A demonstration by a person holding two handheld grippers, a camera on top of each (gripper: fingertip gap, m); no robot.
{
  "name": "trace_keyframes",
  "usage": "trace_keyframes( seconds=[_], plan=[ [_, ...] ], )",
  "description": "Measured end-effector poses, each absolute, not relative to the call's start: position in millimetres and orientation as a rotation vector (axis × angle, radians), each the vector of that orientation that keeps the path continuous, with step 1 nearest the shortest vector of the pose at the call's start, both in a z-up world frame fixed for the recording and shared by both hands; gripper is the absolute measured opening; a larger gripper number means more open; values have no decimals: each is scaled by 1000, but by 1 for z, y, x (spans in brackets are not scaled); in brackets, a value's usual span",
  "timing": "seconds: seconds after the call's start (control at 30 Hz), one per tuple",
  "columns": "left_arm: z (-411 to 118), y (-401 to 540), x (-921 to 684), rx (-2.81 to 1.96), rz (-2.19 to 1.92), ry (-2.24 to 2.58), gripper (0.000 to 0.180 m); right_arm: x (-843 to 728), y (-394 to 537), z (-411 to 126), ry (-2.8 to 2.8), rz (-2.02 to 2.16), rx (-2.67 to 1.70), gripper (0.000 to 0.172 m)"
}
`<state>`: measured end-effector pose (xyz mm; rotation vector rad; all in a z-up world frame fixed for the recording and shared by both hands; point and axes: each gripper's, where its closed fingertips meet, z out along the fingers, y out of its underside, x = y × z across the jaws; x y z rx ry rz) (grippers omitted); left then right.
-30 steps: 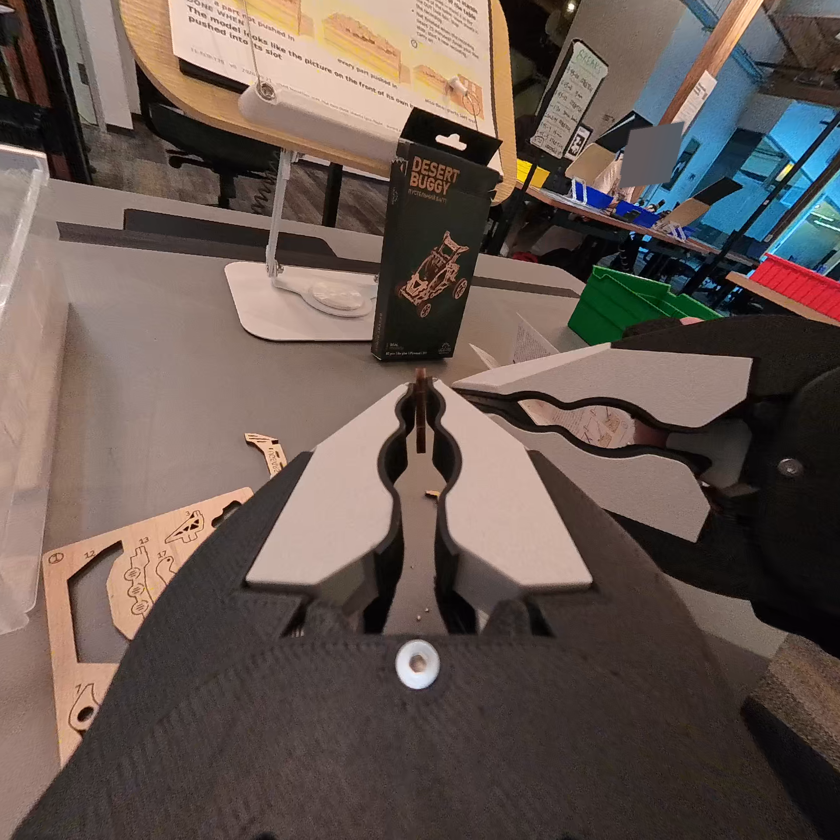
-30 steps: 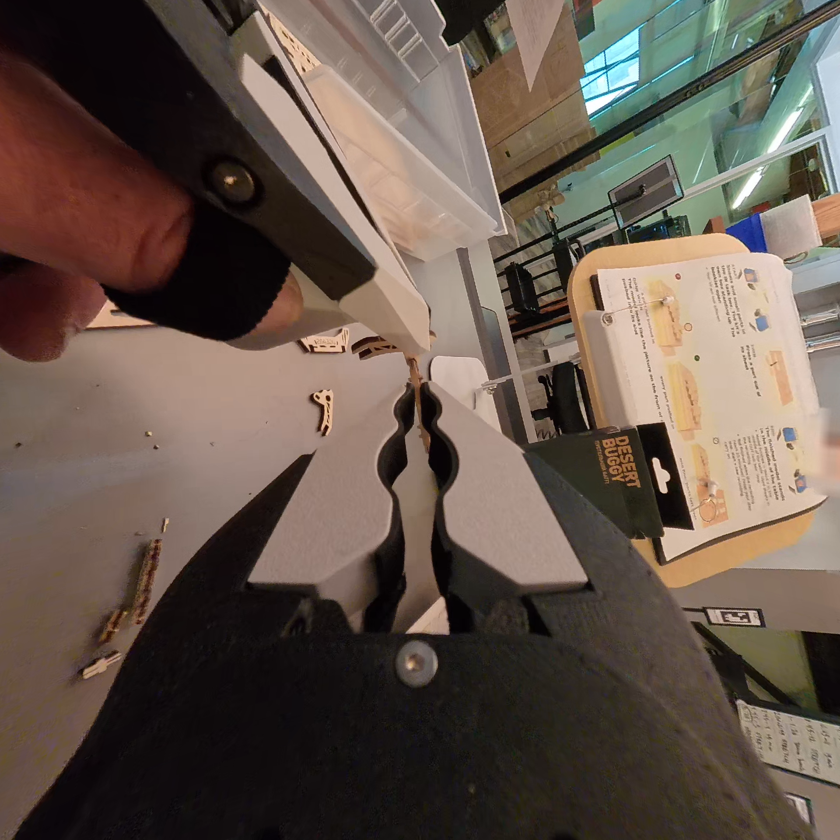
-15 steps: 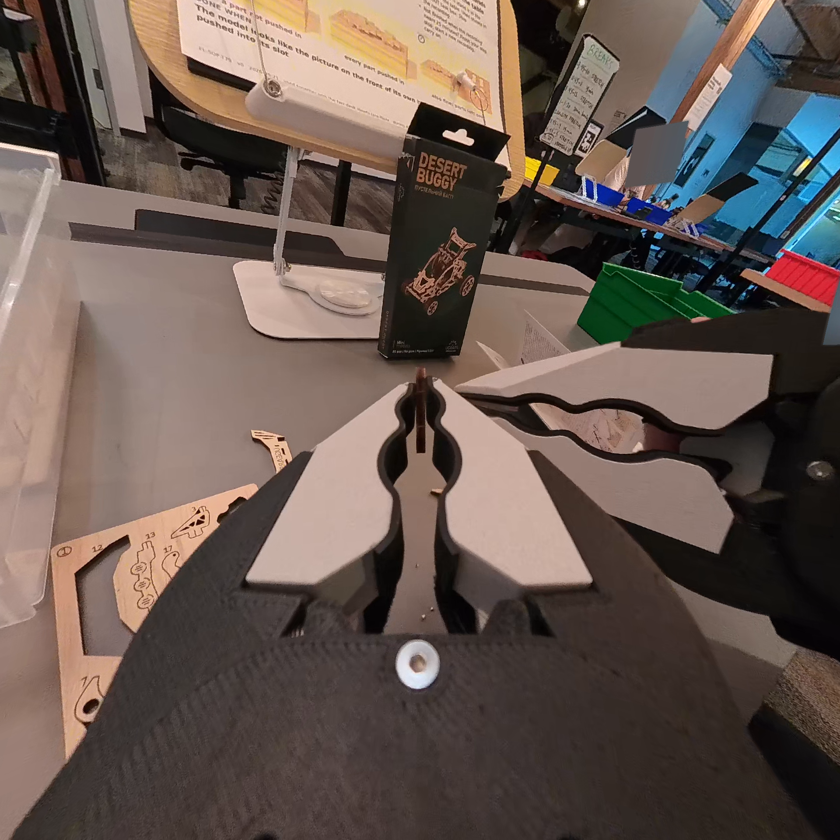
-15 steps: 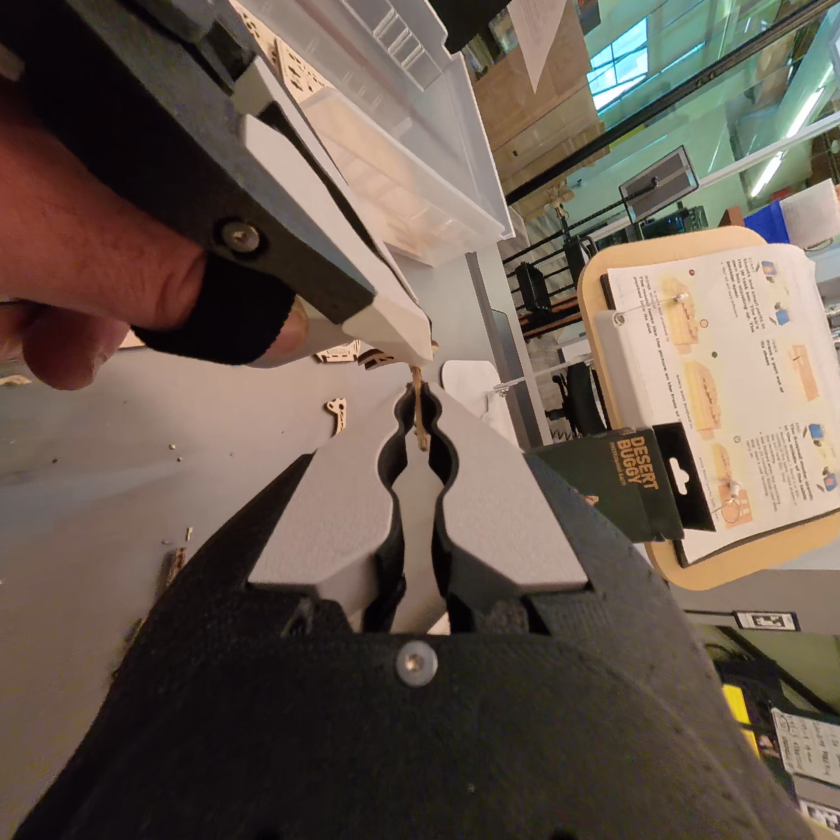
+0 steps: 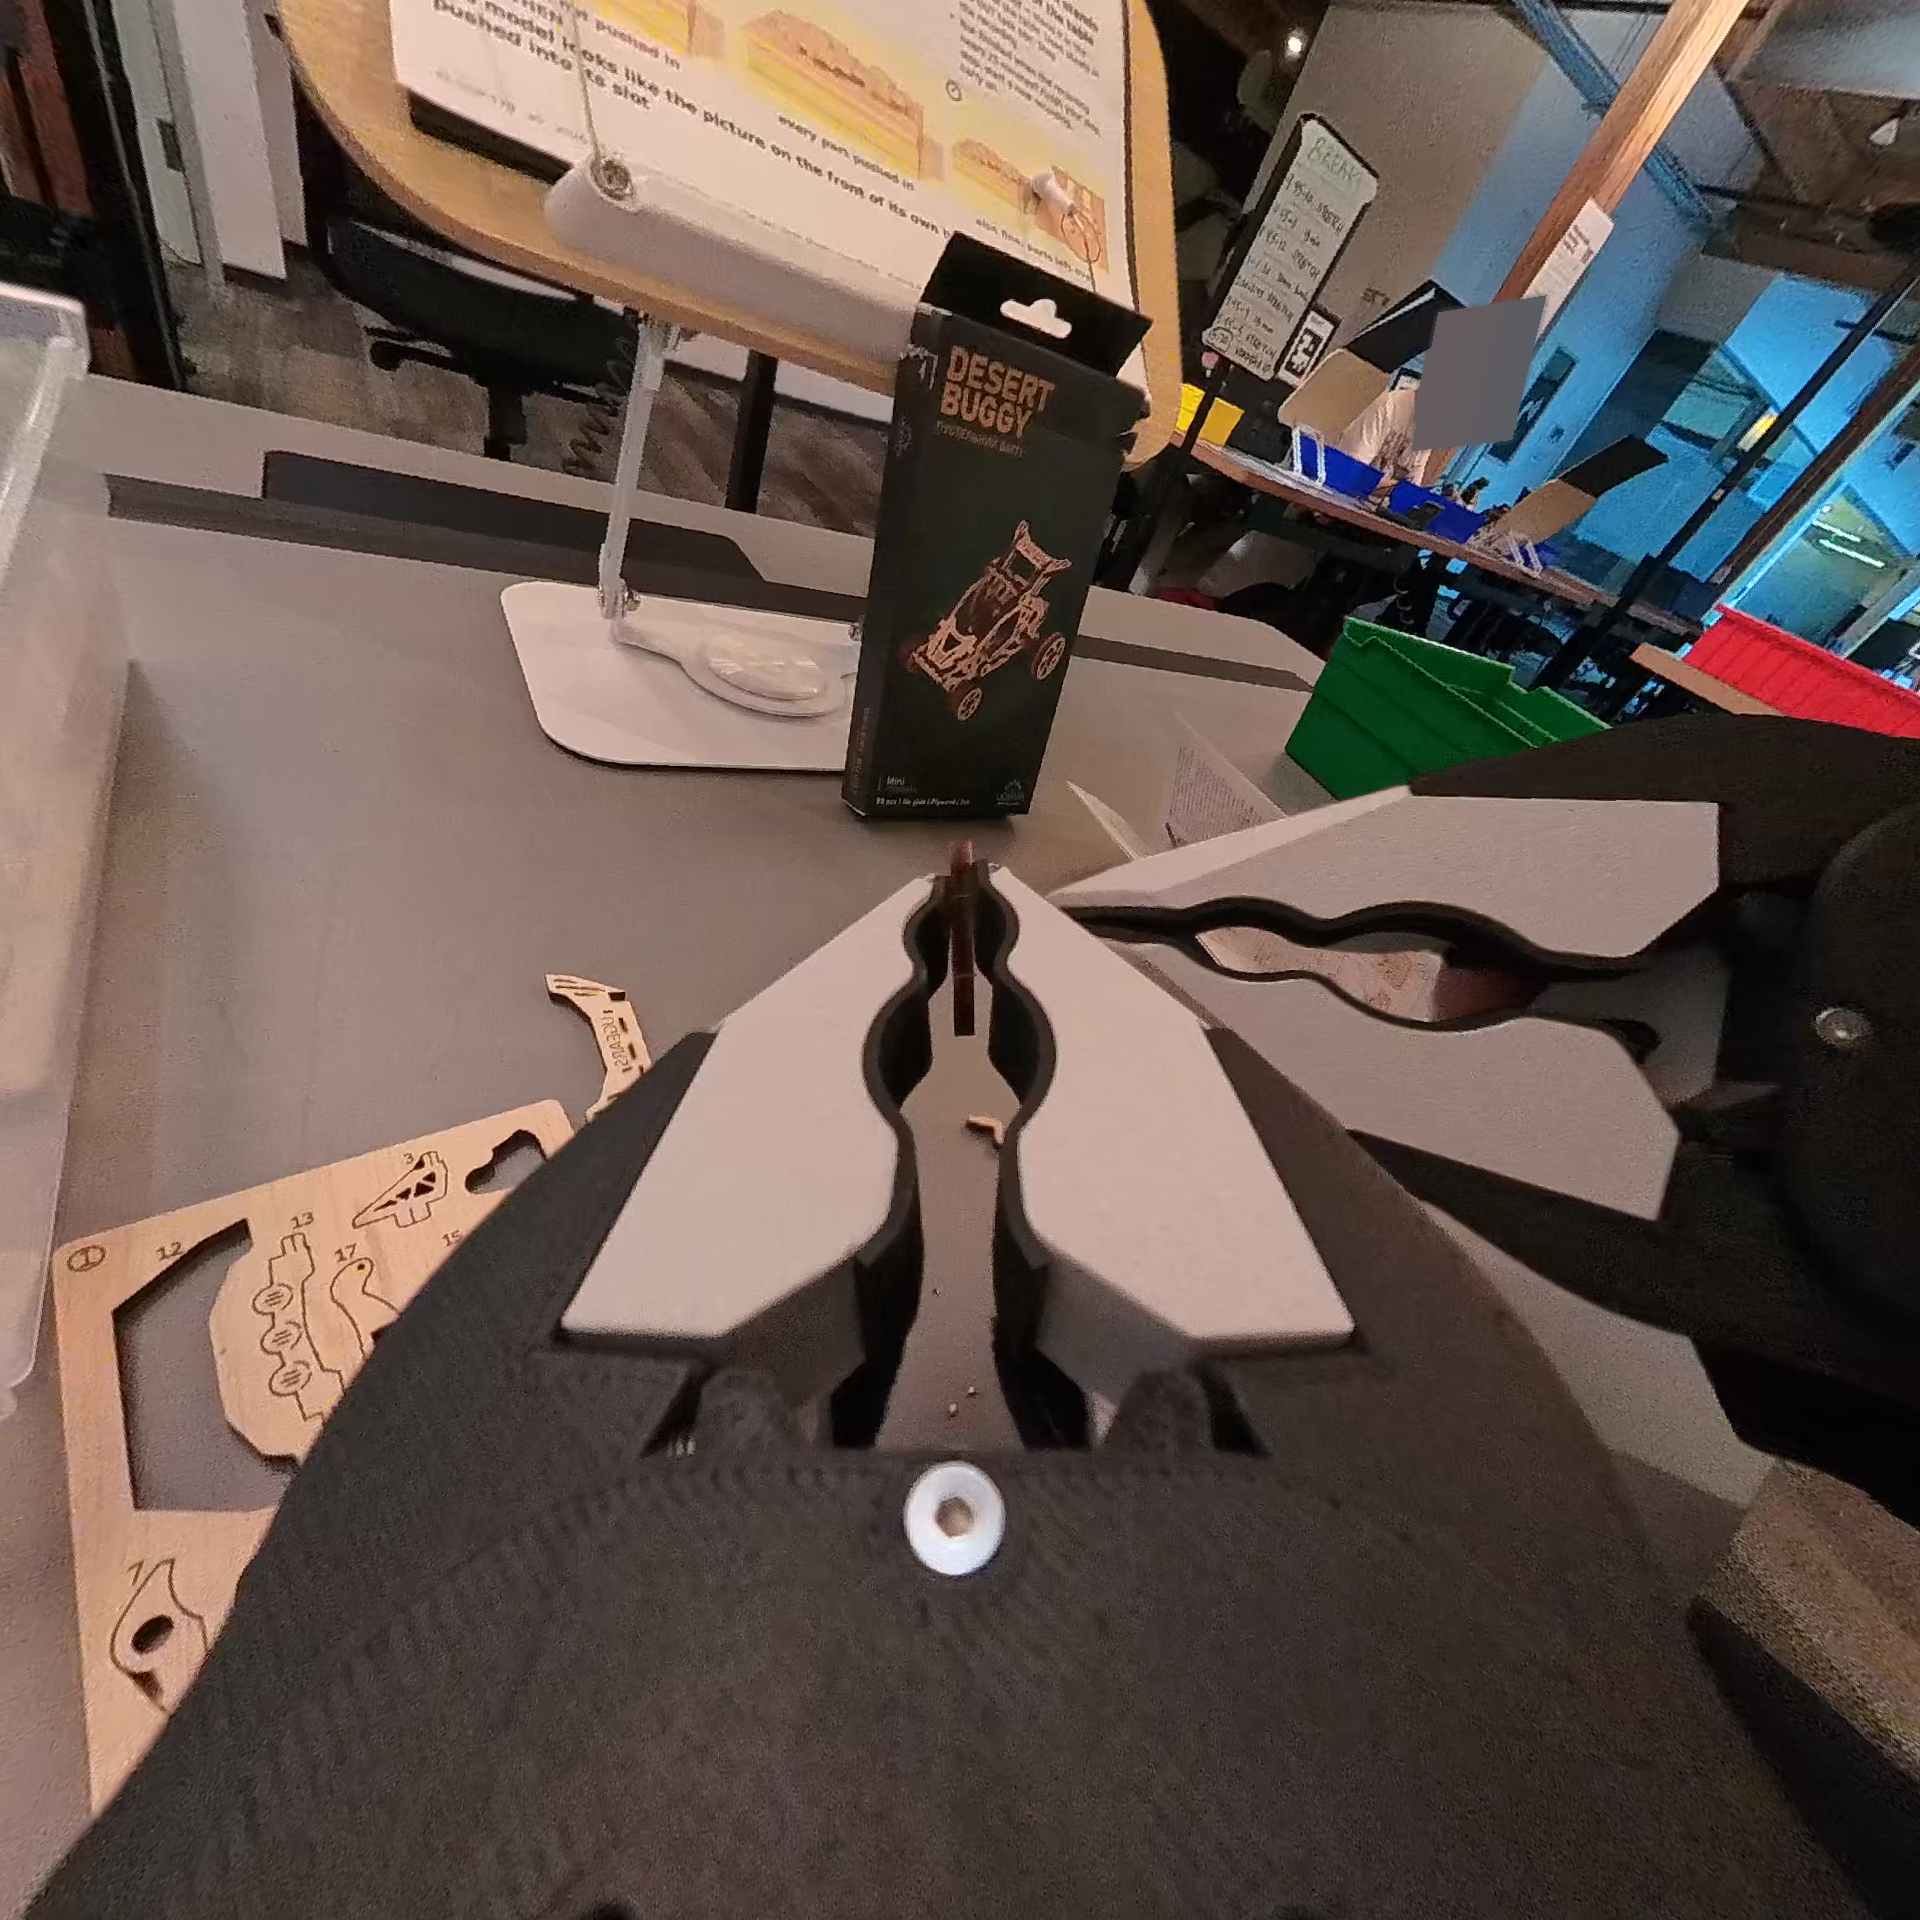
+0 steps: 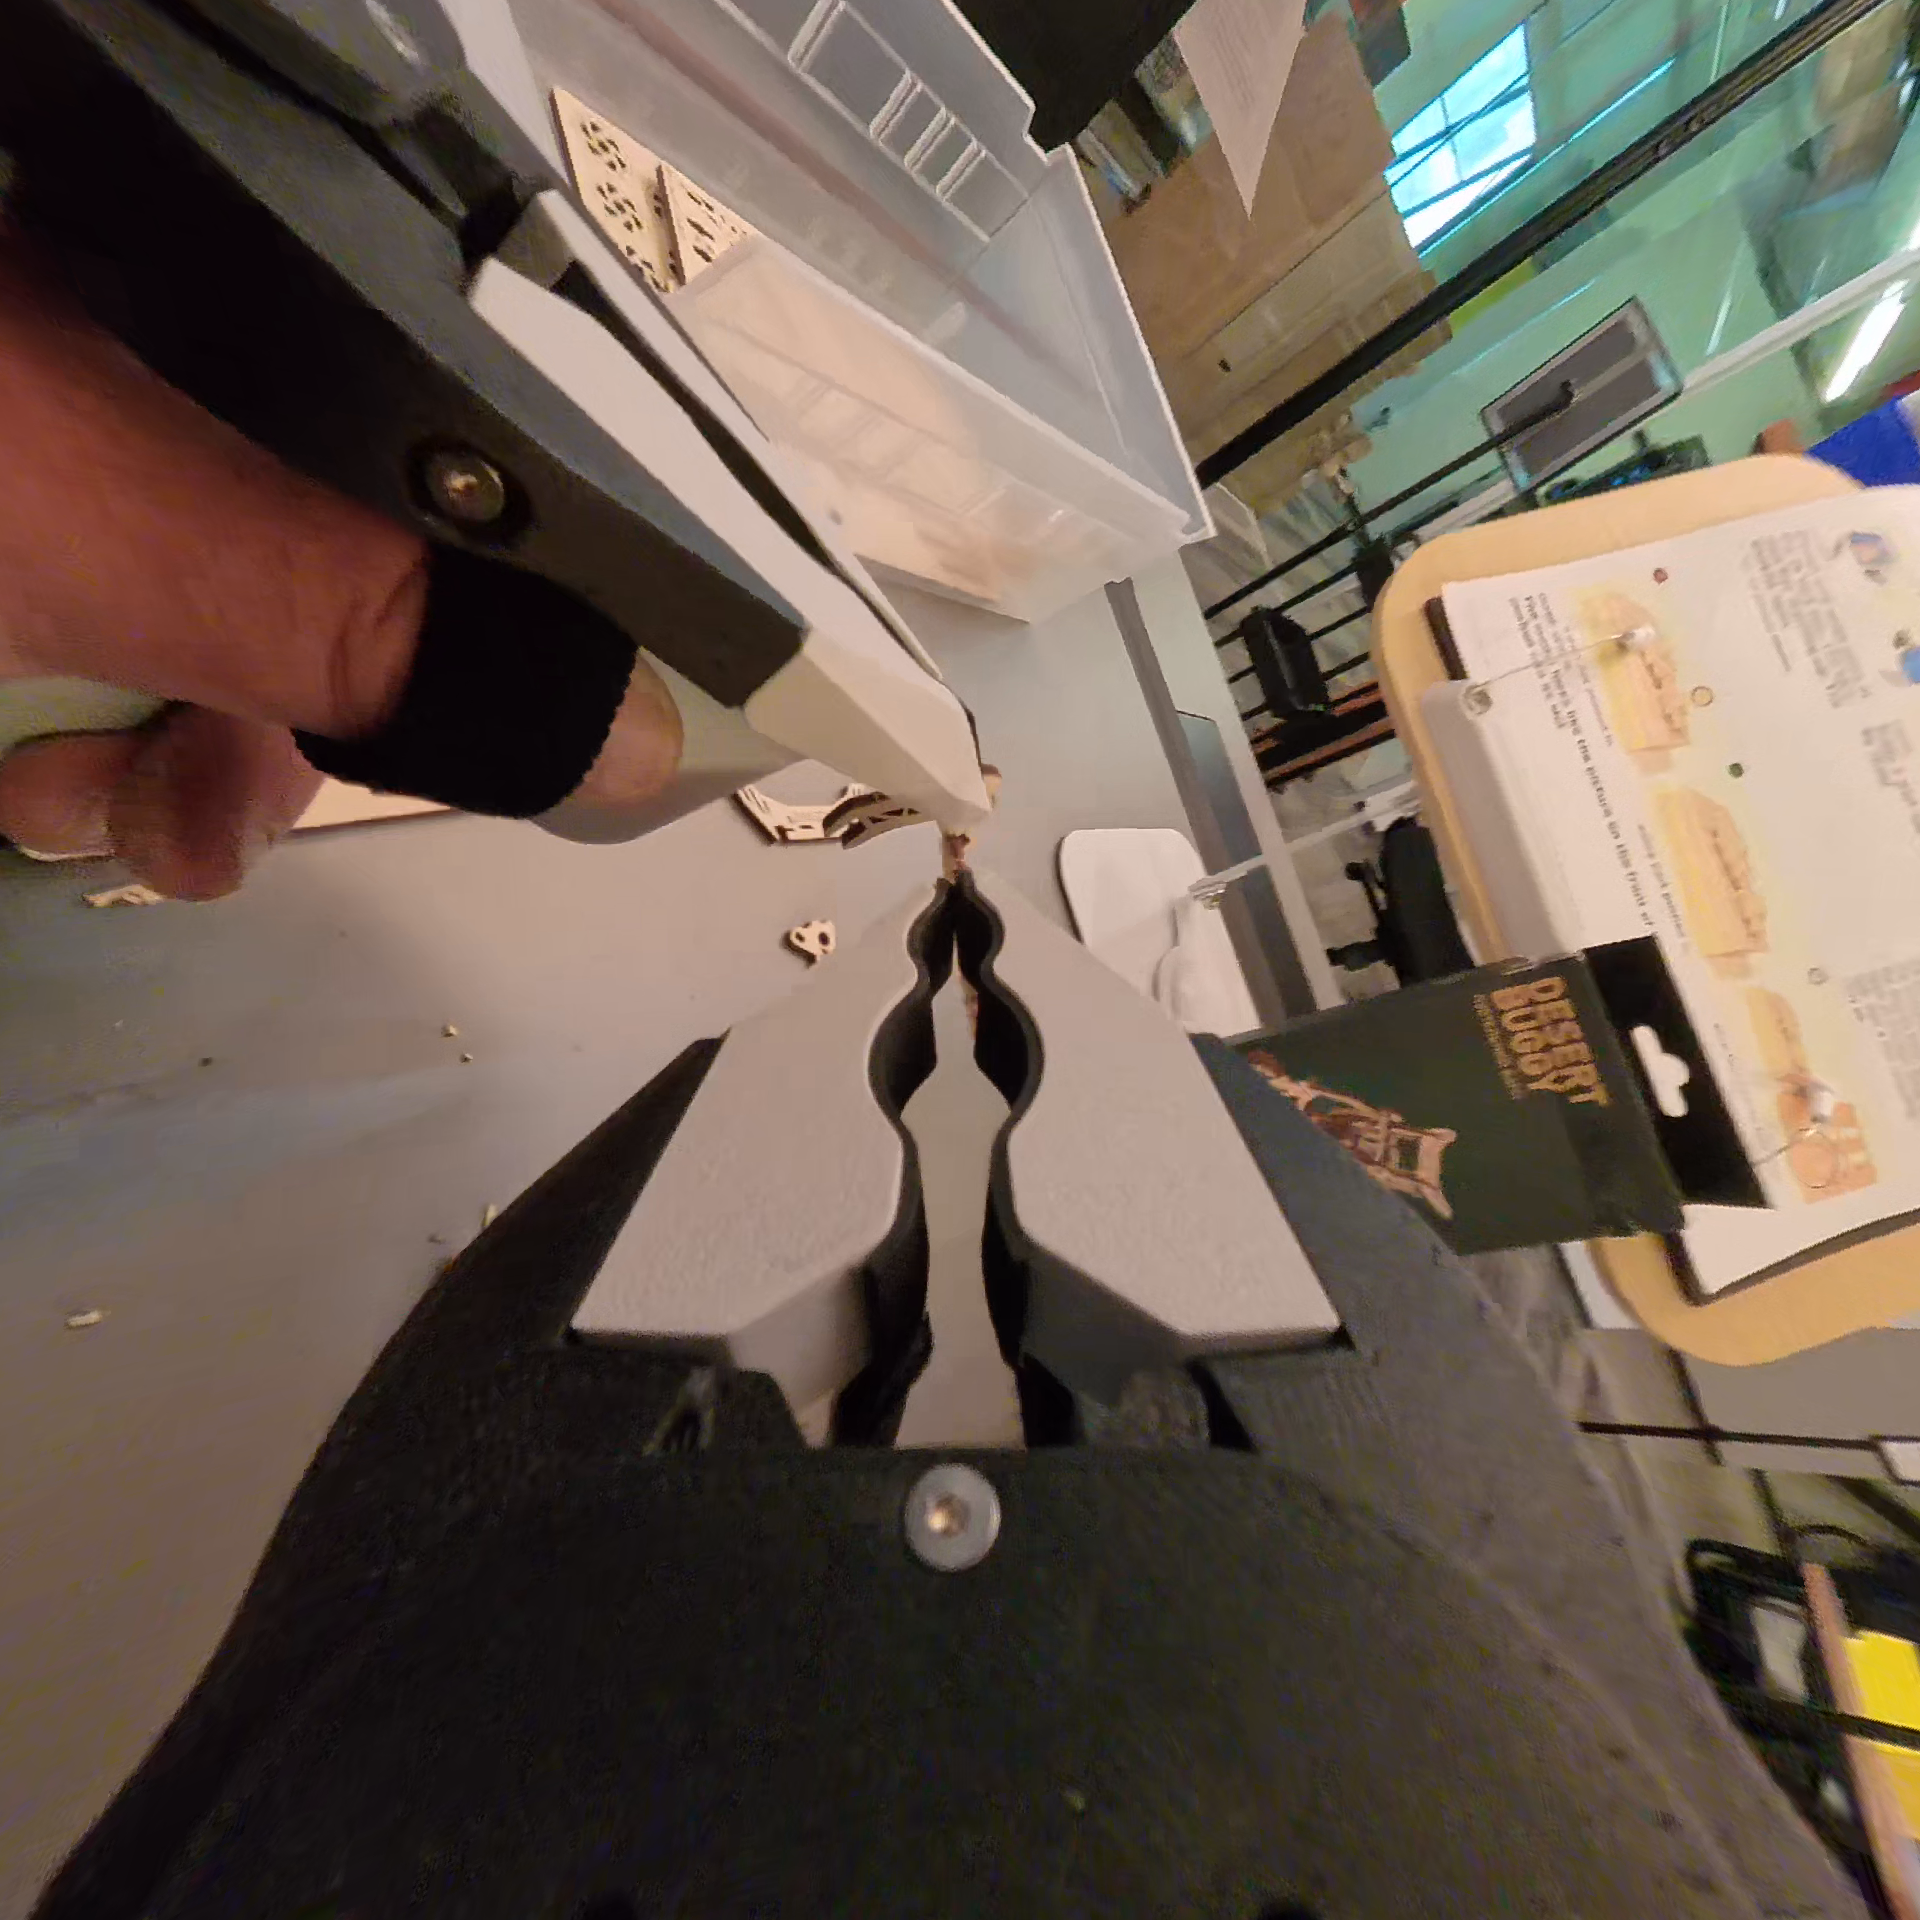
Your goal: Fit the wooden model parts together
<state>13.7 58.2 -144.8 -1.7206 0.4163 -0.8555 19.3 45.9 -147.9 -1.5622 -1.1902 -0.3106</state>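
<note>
Left tool, frame centre, clamped on thin dark wooden strip, held edge-up for joining. Right tool clamped on small wooden piece, tips nearly meeting.

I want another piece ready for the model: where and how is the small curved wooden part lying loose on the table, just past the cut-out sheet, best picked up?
The curved wooden part lies flat on the grey table. Probably best: come straight down, tool fingers spanning its narrow curved middle, pinching the two long edges, since no face stands up to grip.

Two black textured grippers with pale grey wavy-edged fingers, silver centre screws, black finger sleeve
</note>
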Motion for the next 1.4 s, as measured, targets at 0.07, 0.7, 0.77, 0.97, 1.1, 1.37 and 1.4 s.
trace_keyframes(
  seconds=[0.07, 0.7, 0.77, 0.97, 1.1, 1.37, 1.4],
  plan=[
    [-148, 58, 13, -1731, -861, 420, 1, 22, 45, -150, -1171, -280, -1589, 0],
    [-171, 61, -18, -1814, -867, 411, 1, 35, 37, -216, -902, 299, -2178, 27],
    [-171, 61, -17, -1812, -883, 412, 1, 38, 49, -228, -920, 220, -2210, 23],
    [-171, 61, -21, -1796, -919, 398, 1, 35, 62, -254, -977, 139, -2269, 5],
    [-170, 62, -24, -1787, -937, 384, 1, 33, 62, -253, -963, 214, -2290, 1],
    [-168, 63, -28, -1773, -958, 367, 1, 28, 56, -235, -906, 297, -2290, 2],
    [-168, 63, -28, -1773, -960, 367, 1, 33, 61, -237, -924, 224, -2282, 3]
  ],
)
